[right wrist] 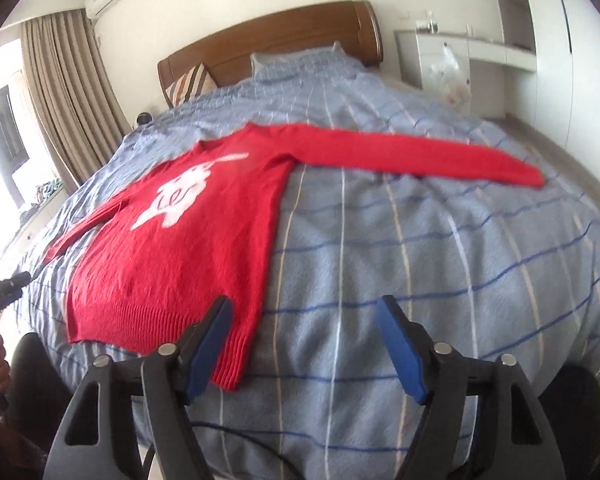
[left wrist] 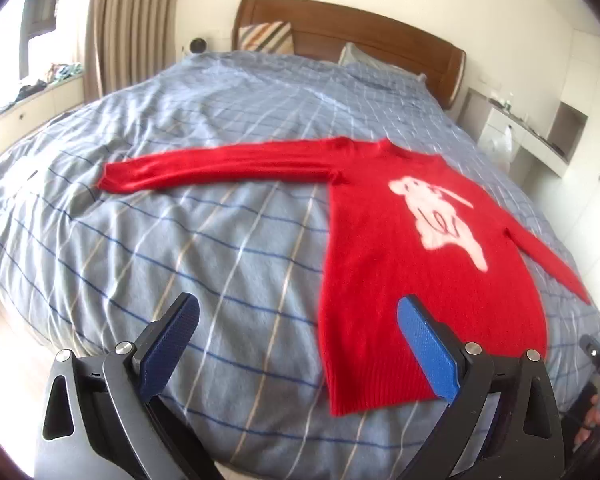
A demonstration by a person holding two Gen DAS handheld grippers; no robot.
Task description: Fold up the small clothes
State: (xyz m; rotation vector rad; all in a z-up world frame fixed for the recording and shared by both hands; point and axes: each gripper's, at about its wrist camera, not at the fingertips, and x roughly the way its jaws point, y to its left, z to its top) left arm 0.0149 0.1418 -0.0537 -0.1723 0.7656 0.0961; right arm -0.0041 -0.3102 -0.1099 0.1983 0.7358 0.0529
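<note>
The left gripper (left wrist: 298, 318) and right gripper (right wrist: 304, 320) both hang above the bed's (left wrist: 204, 240) near edge, jaws apart and empty. Between them the red sweater (left wrist: 400, 264) lies flat, face up, its hem at that near edge and its collar towards the headboard (left wrist: 352, 28). Its body runs lengthwise up the bed; both sleeves stretch sideways, each sleeve nearer its own side's gripper.
</note>
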